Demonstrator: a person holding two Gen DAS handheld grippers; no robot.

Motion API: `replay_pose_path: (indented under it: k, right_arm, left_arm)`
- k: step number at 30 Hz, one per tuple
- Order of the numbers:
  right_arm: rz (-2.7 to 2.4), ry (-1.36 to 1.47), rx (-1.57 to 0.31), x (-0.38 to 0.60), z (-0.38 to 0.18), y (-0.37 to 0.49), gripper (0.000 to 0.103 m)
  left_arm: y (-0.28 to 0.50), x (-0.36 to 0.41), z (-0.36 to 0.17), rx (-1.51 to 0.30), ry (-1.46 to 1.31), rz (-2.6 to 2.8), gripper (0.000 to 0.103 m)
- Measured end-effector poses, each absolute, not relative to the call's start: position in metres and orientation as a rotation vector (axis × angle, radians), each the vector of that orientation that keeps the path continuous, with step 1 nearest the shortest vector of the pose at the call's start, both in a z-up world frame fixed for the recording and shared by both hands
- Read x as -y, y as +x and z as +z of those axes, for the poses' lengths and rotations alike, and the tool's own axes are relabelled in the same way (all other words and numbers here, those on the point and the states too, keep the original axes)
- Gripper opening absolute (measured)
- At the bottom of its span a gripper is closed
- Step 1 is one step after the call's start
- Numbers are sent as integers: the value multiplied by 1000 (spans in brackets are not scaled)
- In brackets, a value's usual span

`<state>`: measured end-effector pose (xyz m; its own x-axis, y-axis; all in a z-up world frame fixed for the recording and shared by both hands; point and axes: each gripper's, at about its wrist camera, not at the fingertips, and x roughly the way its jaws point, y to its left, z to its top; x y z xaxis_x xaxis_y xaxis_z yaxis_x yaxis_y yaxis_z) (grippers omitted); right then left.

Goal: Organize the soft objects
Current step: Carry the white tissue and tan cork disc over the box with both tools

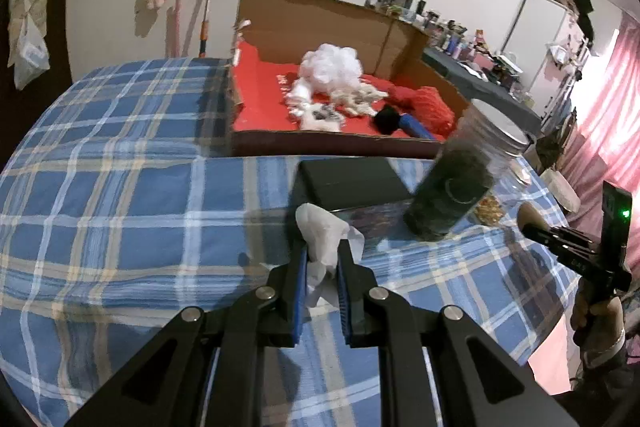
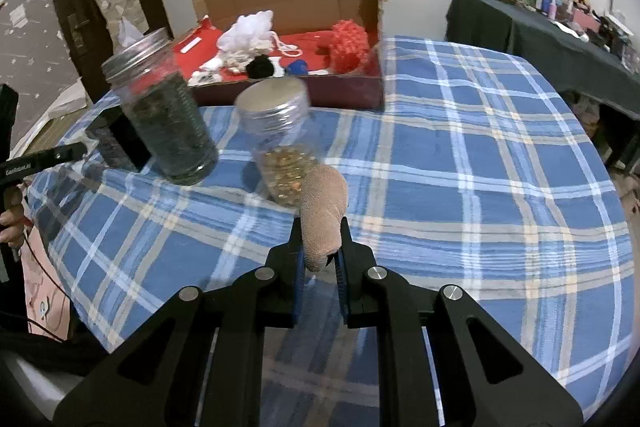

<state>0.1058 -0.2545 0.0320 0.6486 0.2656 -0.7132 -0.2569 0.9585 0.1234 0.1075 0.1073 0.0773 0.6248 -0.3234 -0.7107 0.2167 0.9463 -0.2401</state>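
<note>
My left gripper [image 1: 322, 259] is shut on a crumpled white tissue [image 1: 324, 231], held above the blue plaid tablecloth [image 1: 120, 187]. My right gripper [image 2: 320, 247] is shut on a beige knitted sock-like cloth [image 2: 323, 211] that sticks up between its pads. That same right gripper [image 1: 532, 217] shows at the right edge of the left wrist view with the beige tip. Further back stands an open cardboard box [image 1: 416, 143] [image 2: 348, 91] with a red lining. It holds a white mesh puff [image 1: 332, 67] [image 2: 248, 31], a red mesh ball [image 1: 432, 107] [image 2: 350, 47], cord and small black and blue items.
Two clear jars with metal lids stand between me and the box: one with dark contents [image 2: 168, 119] [image 1: 452, 187], one with golden bits [image 2: 280, 155]. A flat black box [image 1: 348, 183] lies beside them. A cluttered dark side table [image 2: 540, 27] is at right.
</note>
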Motion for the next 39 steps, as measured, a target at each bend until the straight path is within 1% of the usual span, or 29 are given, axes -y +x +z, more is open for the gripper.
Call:
replay_pose_path:
  k: [18,39]
  right_arm:
    - [287,12,-843,268,36,147,13]
    - [498,-29,-871,267,63,207,13]
  left_arm:
    - [142,-147,62,-903,-148,-246,14]
    - [202,-127,91,-866,38,-450,14]
